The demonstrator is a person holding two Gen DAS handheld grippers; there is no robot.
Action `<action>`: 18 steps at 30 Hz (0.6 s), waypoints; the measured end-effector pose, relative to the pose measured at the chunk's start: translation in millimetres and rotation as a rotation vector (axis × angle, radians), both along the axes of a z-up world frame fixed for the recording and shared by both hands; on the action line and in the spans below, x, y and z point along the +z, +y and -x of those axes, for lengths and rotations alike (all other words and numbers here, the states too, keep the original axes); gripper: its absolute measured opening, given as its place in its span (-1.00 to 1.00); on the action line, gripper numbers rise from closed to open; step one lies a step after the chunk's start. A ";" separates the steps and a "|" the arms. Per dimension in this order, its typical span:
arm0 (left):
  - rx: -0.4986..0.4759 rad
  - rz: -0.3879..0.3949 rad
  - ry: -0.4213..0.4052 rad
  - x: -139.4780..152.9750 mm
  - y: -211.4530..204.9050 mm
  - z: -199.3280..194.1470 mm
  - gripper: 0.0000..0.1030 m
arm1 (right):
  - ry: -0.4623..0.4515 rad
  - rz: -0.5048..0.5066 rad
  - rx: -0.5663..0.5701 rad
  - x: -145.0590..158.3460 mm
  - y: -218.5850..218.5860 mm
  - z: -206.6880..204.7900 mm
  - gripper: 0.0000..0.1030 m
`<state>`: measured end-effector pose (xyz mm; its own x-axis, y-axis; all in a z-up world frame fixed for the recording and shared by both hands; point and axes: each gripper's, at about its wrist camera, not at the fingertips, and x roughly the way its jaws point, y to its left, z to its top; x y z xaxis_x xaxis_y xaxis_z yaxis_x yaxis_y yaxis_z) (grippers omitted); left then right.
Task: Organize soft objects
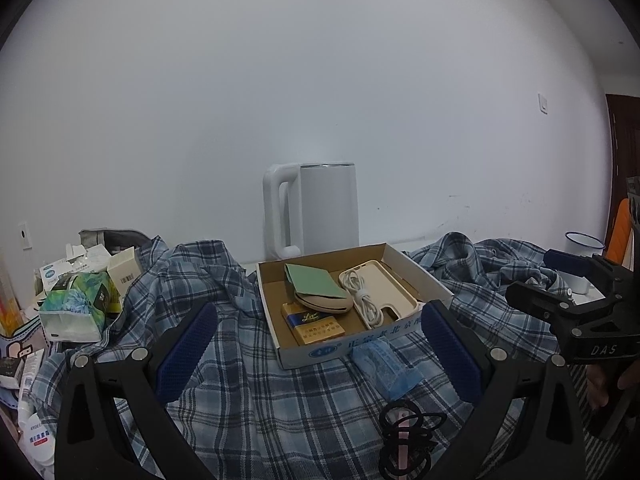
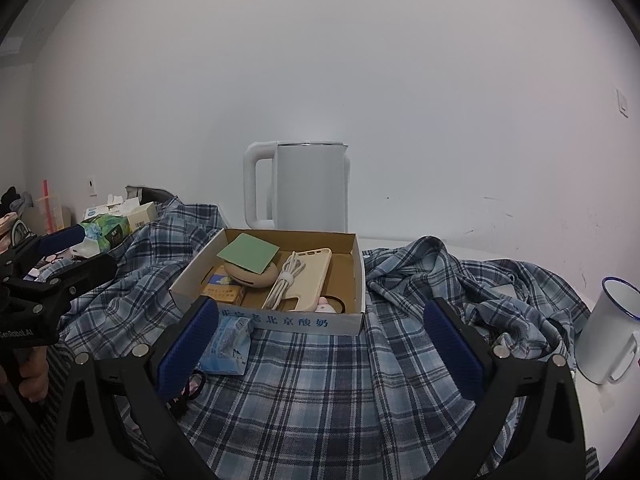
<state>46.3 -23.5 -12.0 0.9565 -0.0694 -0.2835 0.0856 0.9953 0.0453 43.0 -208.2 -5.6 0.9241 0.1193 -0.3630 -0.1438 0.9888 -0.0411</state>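
Plaid shirt point(image 1: 248, 364), soft woven cloth in blue and white checks, spread crumpled across the desk directly beneath and ahead of both grippers; long axis running left to right, rumpled folds heaped at either end. Left gripper point(image 1: 320, 344) released, jaws wide apart, empty, poised just above the cloth; right gripper point(image 2: 322, 342) likewise released and empty, nearer the bunched right-hand folds. Cardboard box point(image 1: 434, 280), rigid and shallow, resting on the shirt between the two, pinning it; inside, a beige phone case point(image 1: 394, 288), a coiled white cable point(image 1: 362, 300), a green card point(image 1: 314, 280). Blue tissue pack point(image 1: 386, 364), pliant plastic, lying on the cloth touching the box front; black hair ties point(image 1: 404, 440) nearer still. White kettle point(image 1: 320, 208) upright behind; enamel mug point(image 2: 610, 332) at right, beside the cloth edge.
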 end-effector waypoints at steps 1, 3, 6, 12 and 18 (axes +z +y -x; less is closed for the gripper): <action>0.000 0.000 0.003 -0.4 -0.2 -0.6 1.00 | 0.000 0.000 0.000 0.1 -0.1 0.4 0.98; -0.001 0.000 0.005 -0.8 -1.2 -0.3 1.00 | 0.000 0.000 0.000 0.1 -0.1 0.0 0.98; -0.002 0.001 0.005 -1.0 -2.2 -0.3 1.00 | 0.001 0.001 -0.001 0.1 -0.1 0.3 0.98; -0.072 0.051 0.042 -0.8 0.4 -1.6 1.00 | 0.000 -0.001 -0.003 0.2 -0.3 -0.1 0.98; -0.208 0.033 0.133 -6.7 -15.7 -6.0 1.00 | 0.003 -0.003 -0.009 -0.2 -0.4 -0.6 0.98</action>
<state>52.3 -39.1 -18.7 0.8753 -0.2720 -0.3999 0.2917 0.9564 -0.0119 43.6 -208.6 -5.8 0.9241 0.1121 -0.3652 -0.1352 0.9901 -0.0383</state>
